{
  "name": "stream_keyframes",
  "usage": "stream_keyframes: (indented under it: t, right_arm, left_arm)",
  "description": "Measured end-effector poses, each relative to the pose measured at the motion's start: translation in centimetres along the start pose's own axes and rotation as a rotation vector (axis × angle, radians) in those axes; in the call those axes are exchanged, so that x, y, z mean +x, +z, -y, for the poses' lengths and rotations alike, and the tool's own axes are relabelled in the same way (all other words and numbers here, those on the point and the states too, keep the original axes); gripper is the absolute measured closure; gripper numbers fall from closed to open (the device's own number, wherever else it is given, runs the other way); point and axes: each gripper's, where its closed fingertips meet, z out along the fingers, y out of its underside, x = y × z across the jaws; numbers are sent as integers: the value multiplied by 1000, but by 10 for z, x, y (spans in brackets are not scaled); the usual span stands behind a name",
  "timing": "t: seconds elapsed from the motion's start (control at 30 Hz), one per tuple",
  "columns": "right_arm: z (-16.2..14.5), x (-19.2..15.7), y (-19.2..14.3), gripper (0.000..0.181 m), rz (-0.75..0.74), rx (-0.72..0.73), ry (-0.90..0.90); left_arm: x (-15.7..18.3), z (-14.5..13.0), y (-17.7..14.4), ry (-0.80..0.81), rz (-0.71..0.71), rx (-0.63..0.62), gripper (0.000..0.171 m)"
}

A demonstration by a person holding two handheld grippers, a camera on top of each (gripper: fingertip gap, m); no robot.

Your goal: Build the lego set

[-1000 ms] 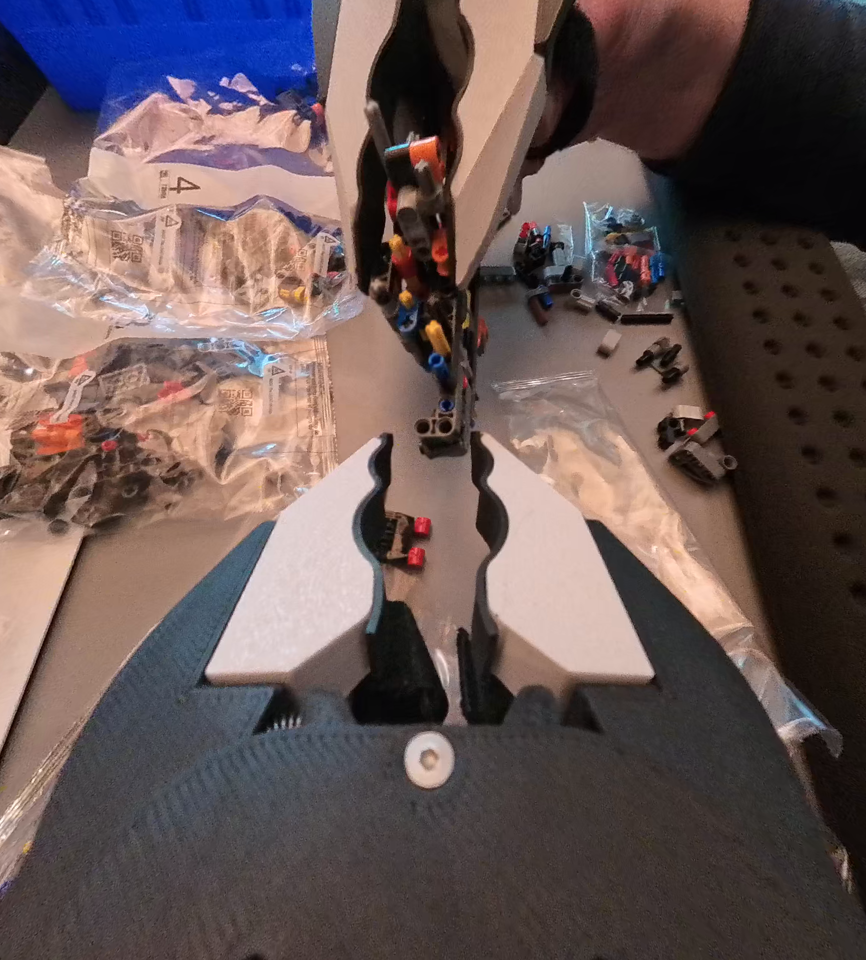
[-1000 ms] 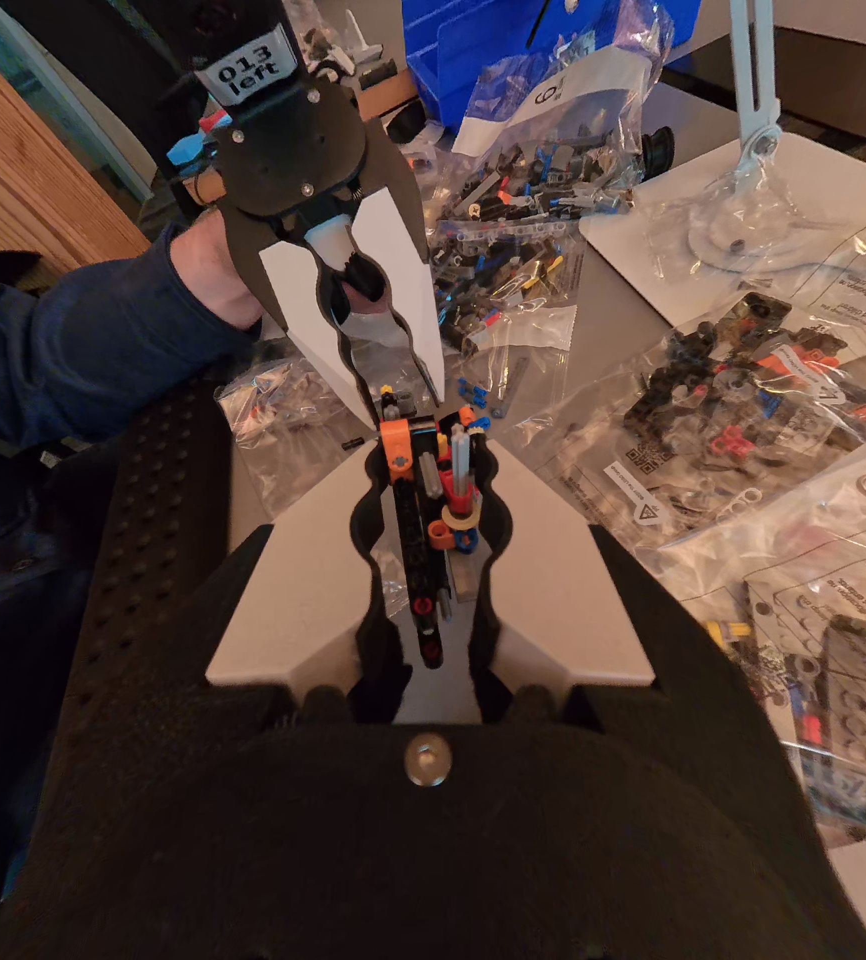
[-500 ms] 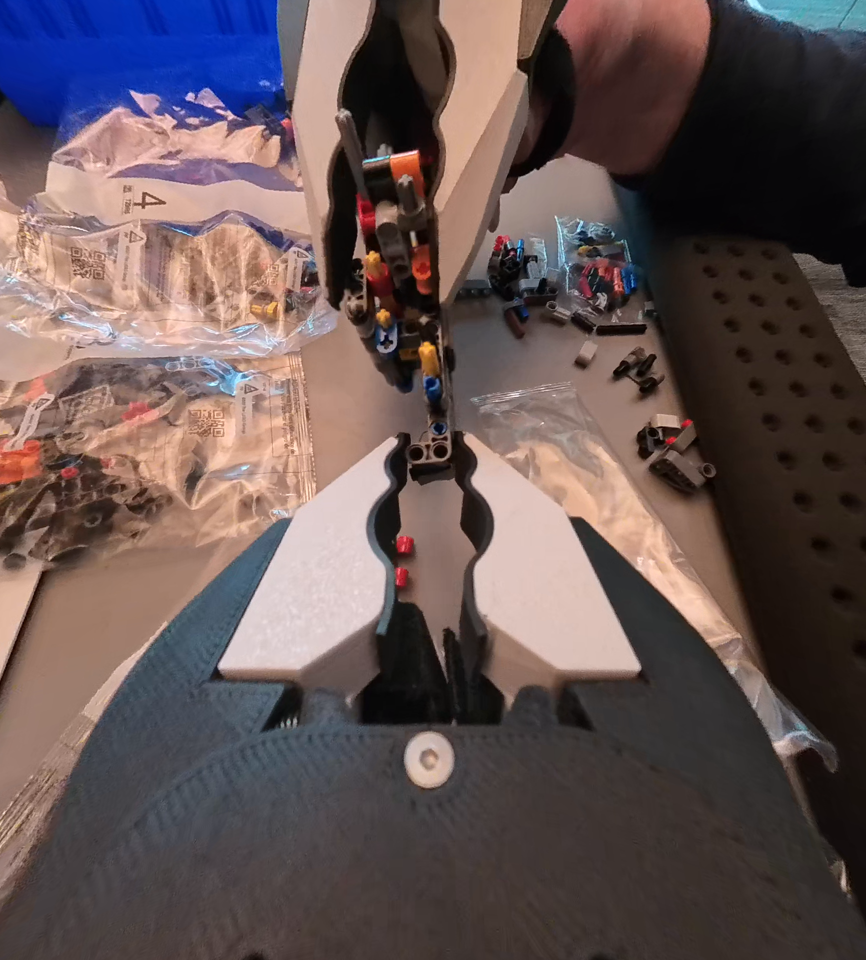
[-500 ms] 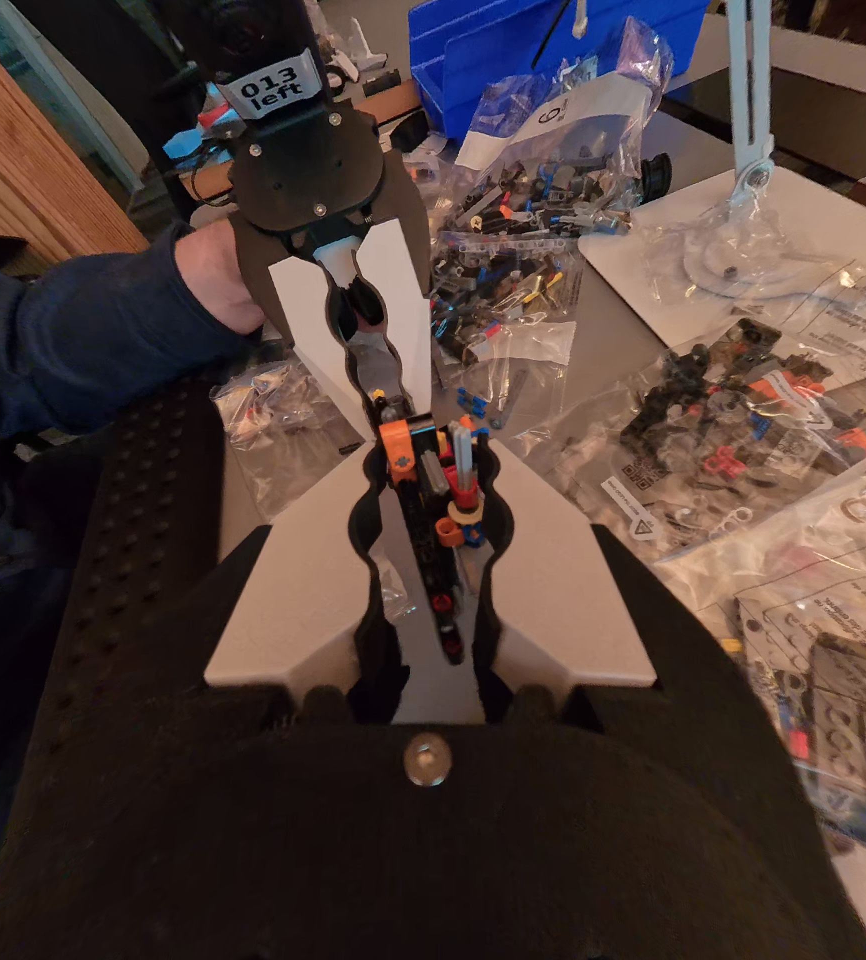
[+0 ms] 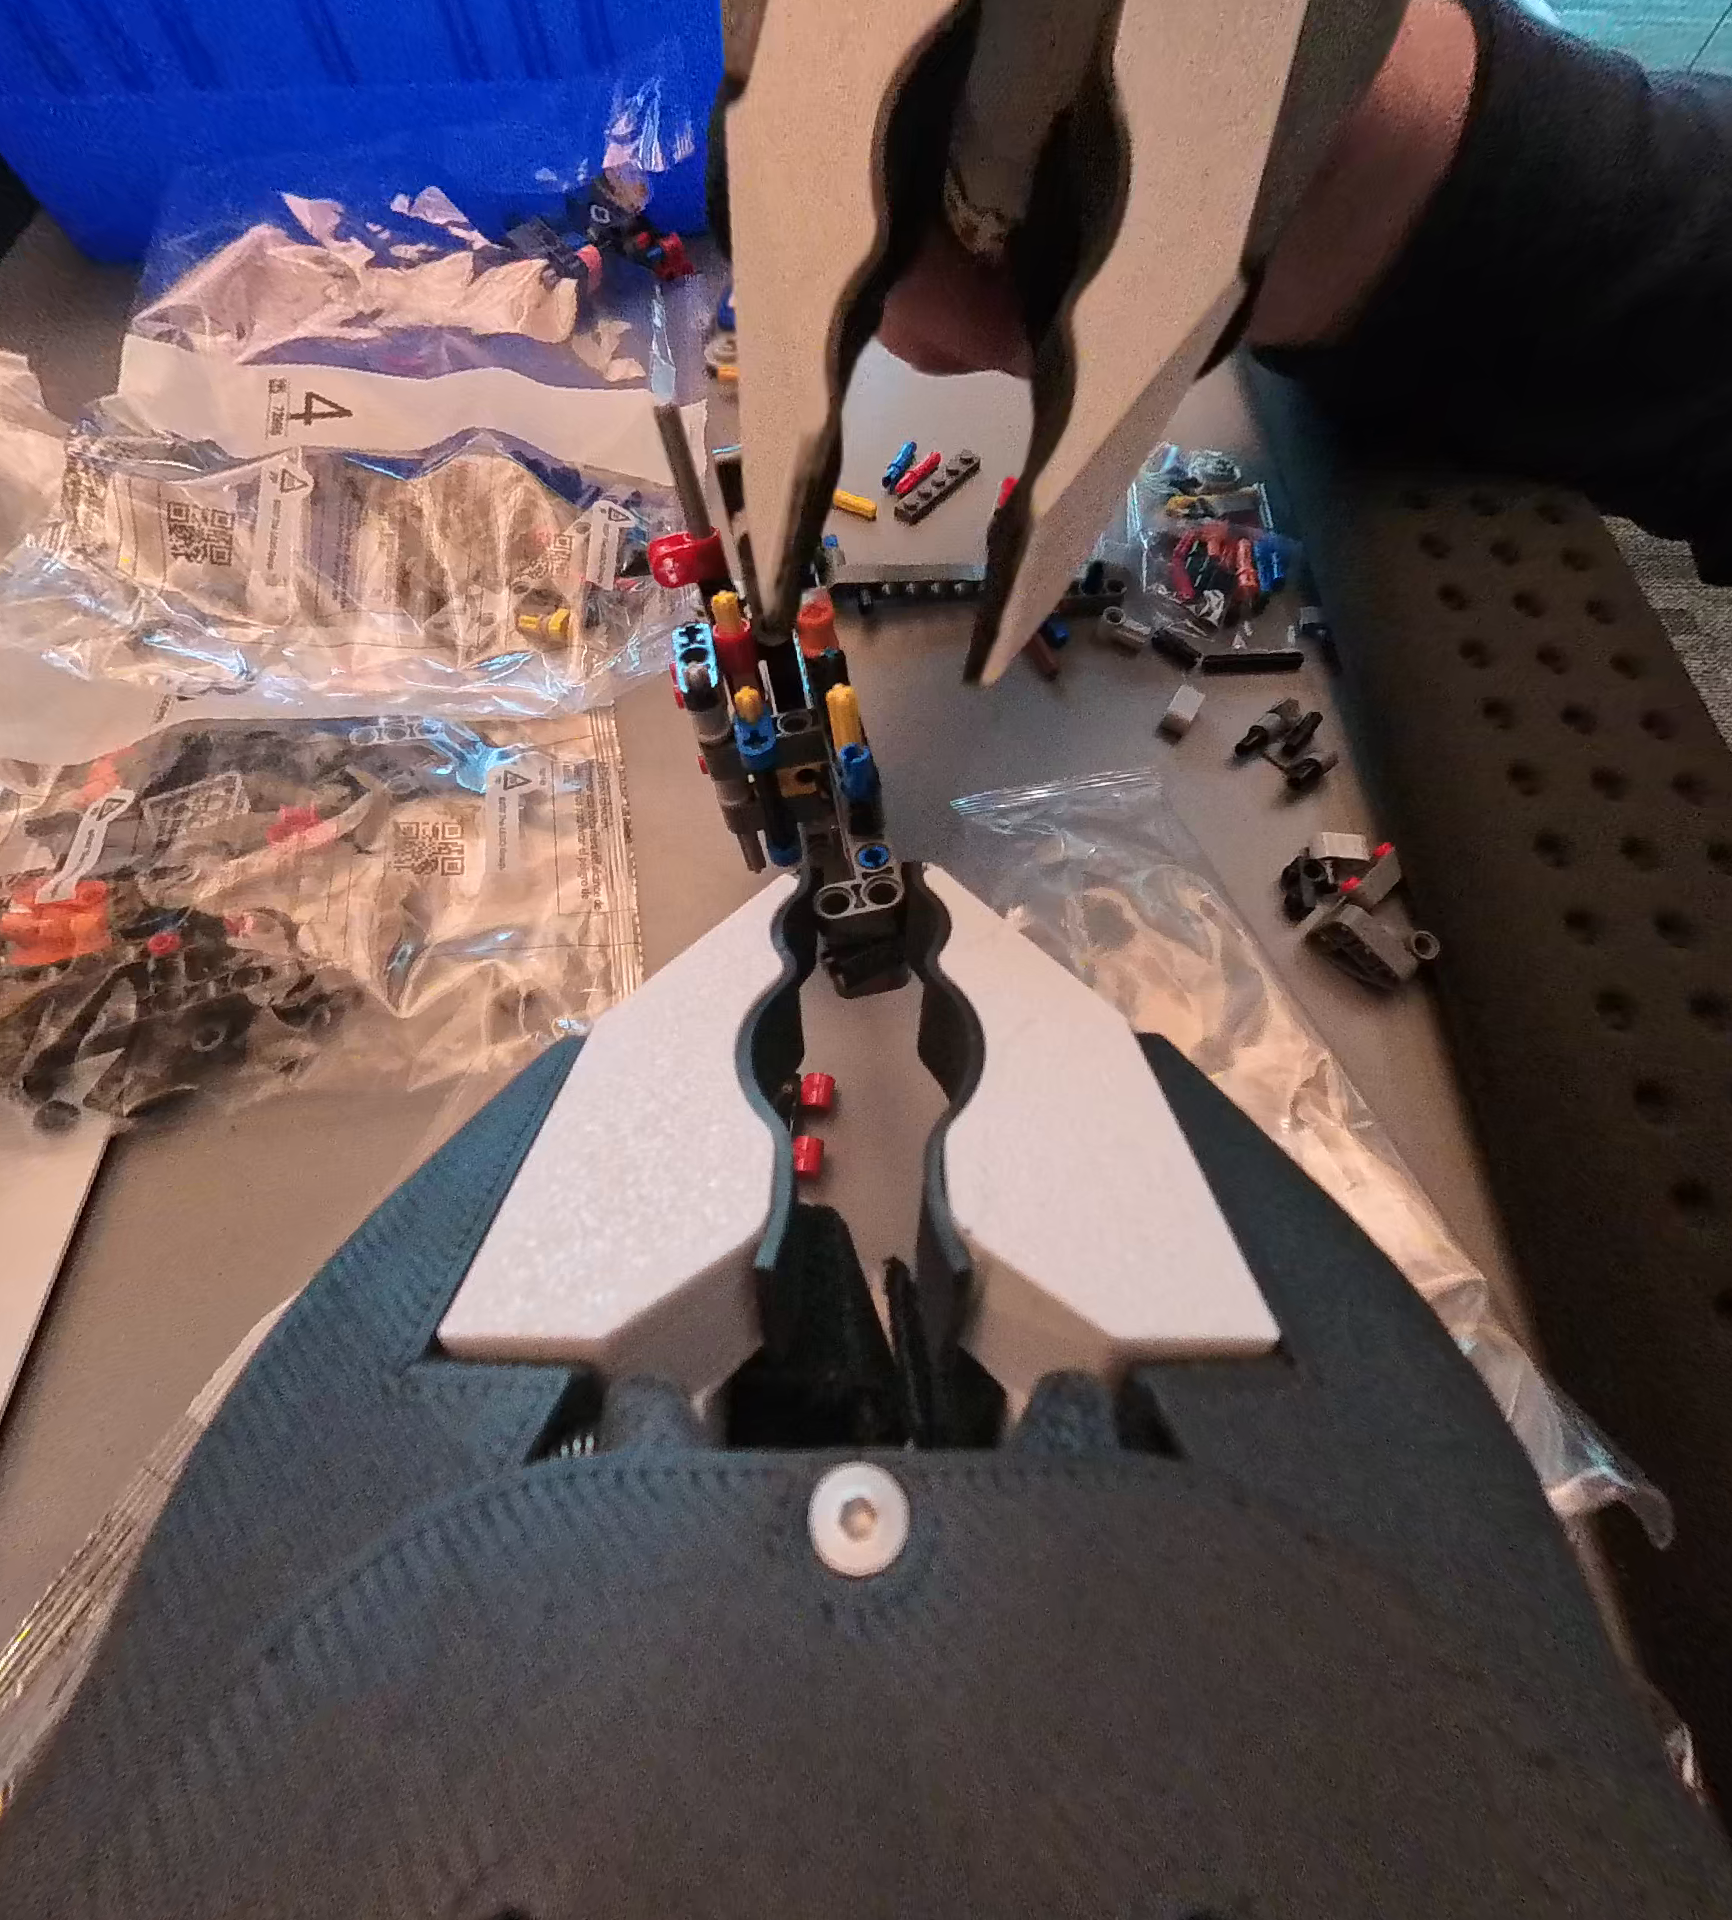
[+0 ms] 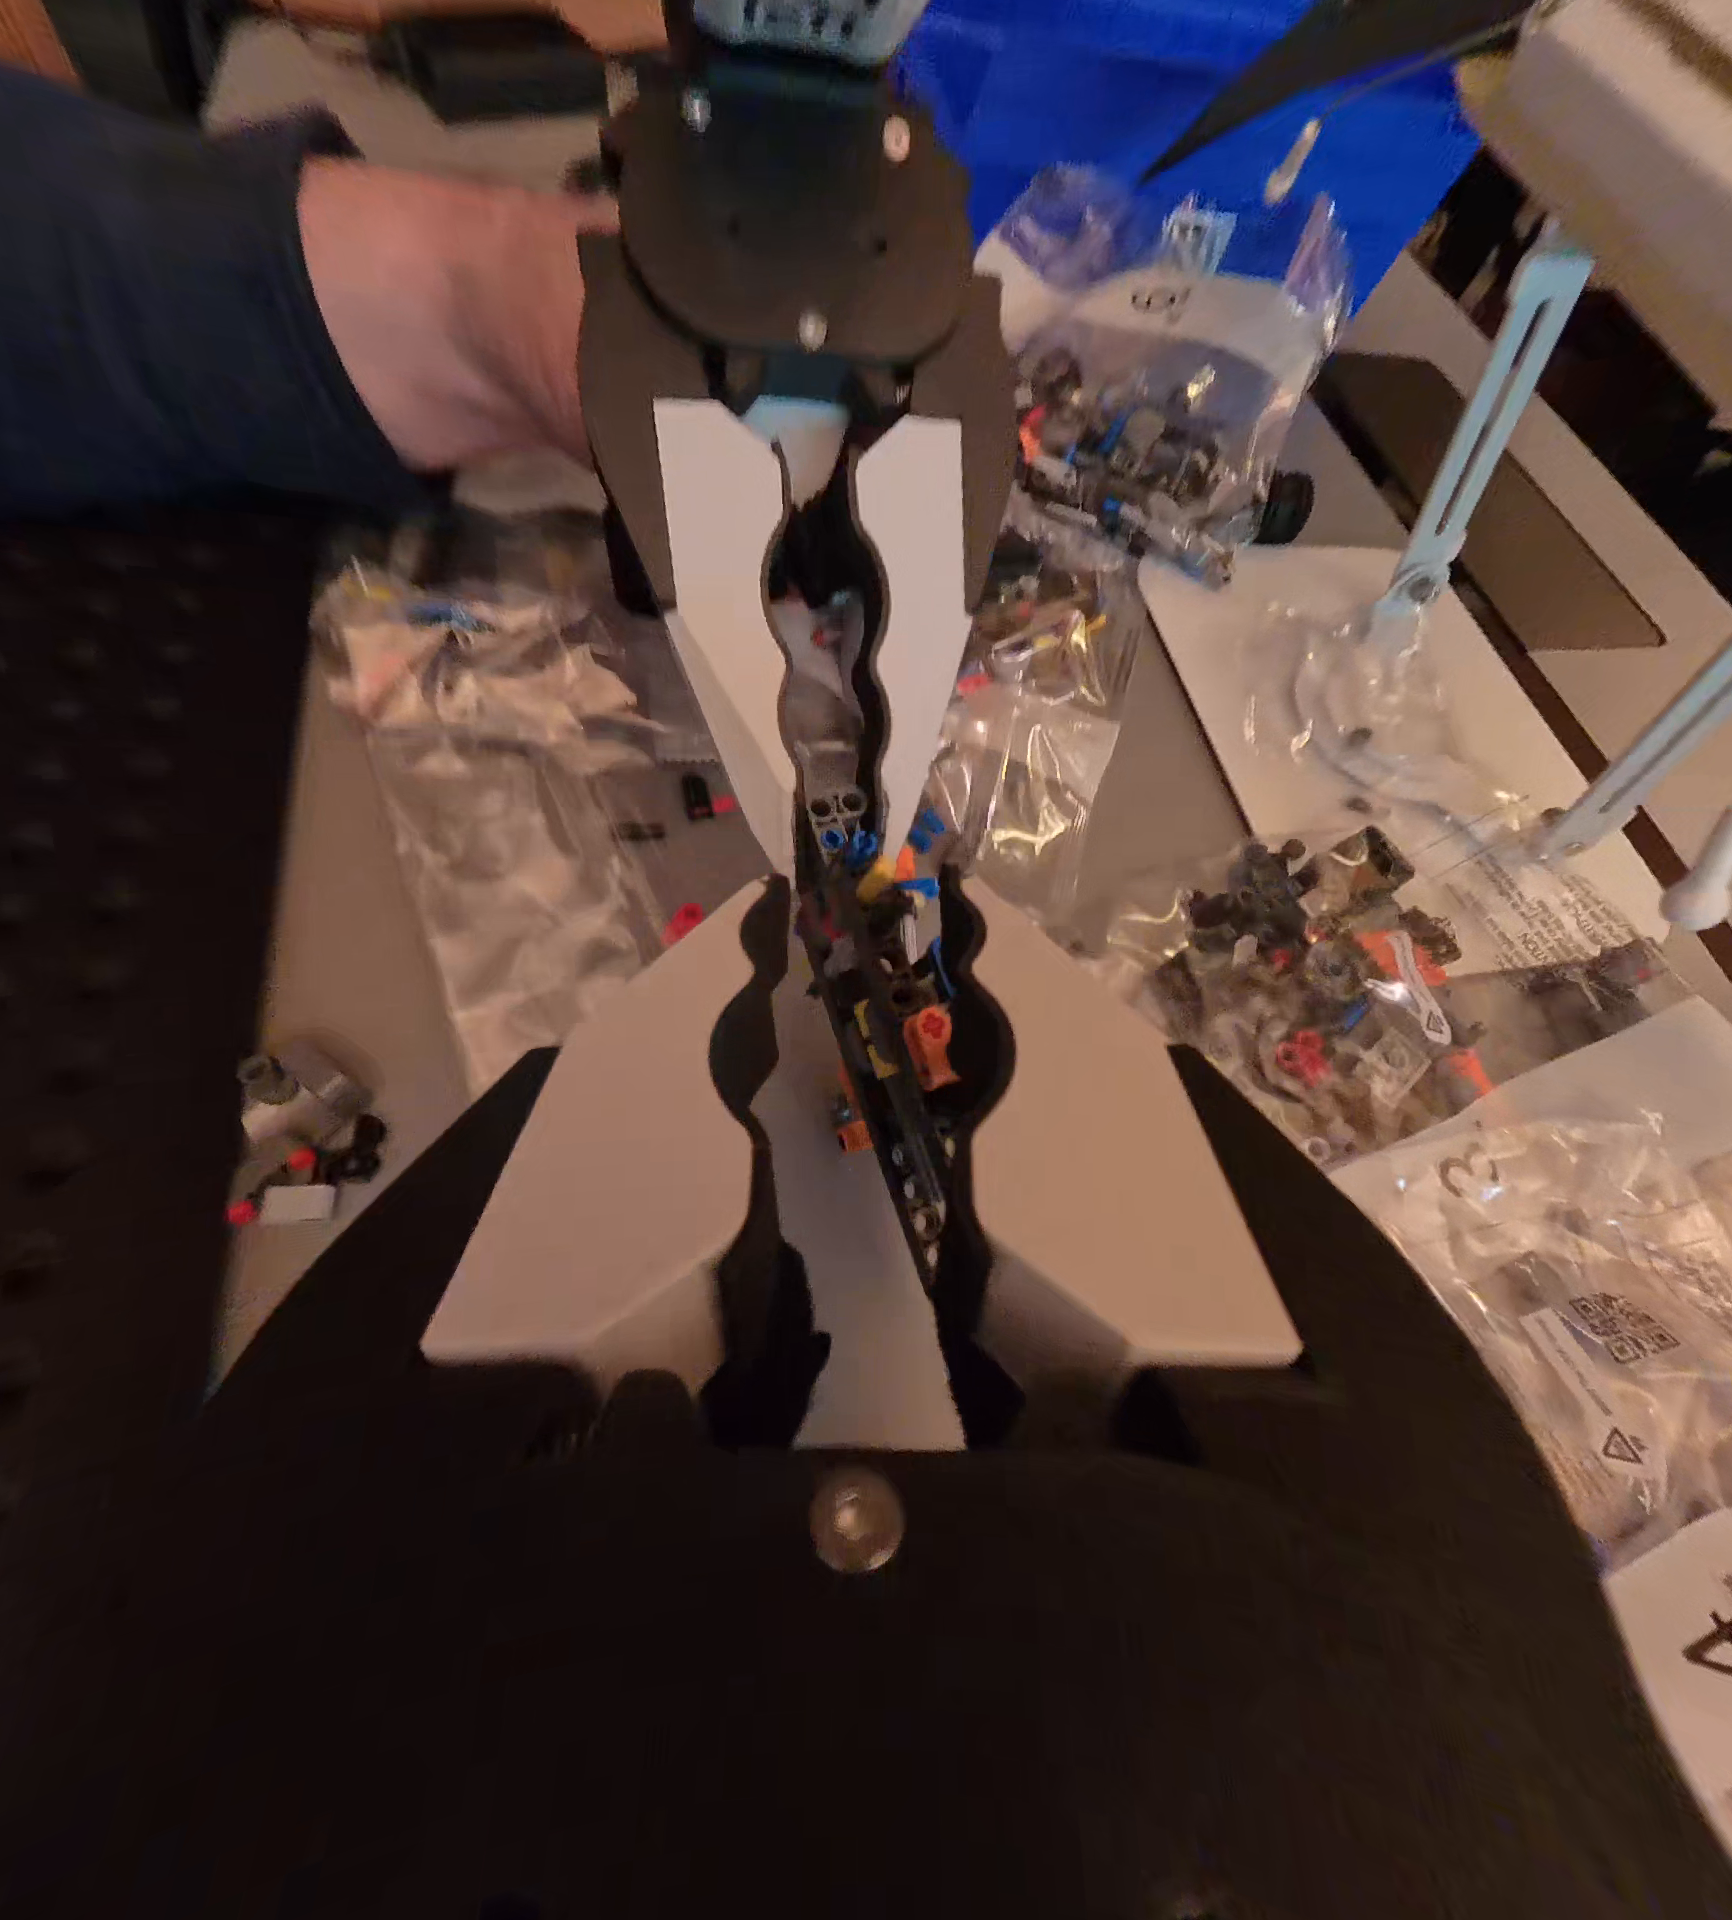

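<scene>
A long multicoloured lego assembly [image 5: 789,727] hangs above the table between both grippers. My left gripper [image 5: 862,883] is shut on its grey two-hole end piece [image 5: 857,896]. My right gripper [image 5: 877,644] comes from above with its jaws apart. One finger [image 5: 774,468] touches the assembly's top and the other stands clear of it. In the right wrist view the assembly [image 6: 883,997] lies edge-on between my right gripper's [image 6: 857,883] fingers, against the right-hand one, with a gap on the other side. The left gripper [image 6: 836,821] pinches the far end.
Clear bags of lego parts [image 5: 342,520] [image 5: 166,935] cover the left of the table. Loose pieces [image 5: 1205,582] and an empty bag [image 5: 1101,914] lie at the right, beside a dark perforated mat [image 5: 1620,935]. Two red pins [image 5: 810,1122] lie under my left gripper. A blue bin [image 5: 322,104] stands behind. The tips of one gripper are about 4 cm away from the tips of the other.
My left gripper moved forward and closed on the assembly's grey end. The assembly has turned edge-on inside the right gripper, which no longer clamps it and sits closer to the left camera.
</scene>
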Motion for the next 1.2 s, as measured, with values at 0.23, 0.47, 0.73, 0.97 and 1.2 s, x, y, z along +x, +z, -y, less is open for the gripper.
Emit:
stream_keyframes:
  t: [0.23, 0.47, 0.73, 0.97, 1.2]
  right_arm:
    - [-7, 3, 4, 179, -6, -27, 39]
    - [-6, 5, 3, 180, 5, -16, 73]
    - [-3, 5, 1, 181, 21, 1, 102]
    - [0, 7, 0, 181, 19, 33, 132]
    - [0, 5, 3, 181, 7, 13, 100]
  left_arm:
    - [2, 1, 1, 15, -2, 2, 156]
    - [2, 3, 0, 16, -4, 14, 156]
    - [2, 5, -1, 22, -1, 31, 156]
    - [0, 12, 4, 38, 36, 43, 137]
    - [-4, 1, 17, 99, 91, -52, 161]
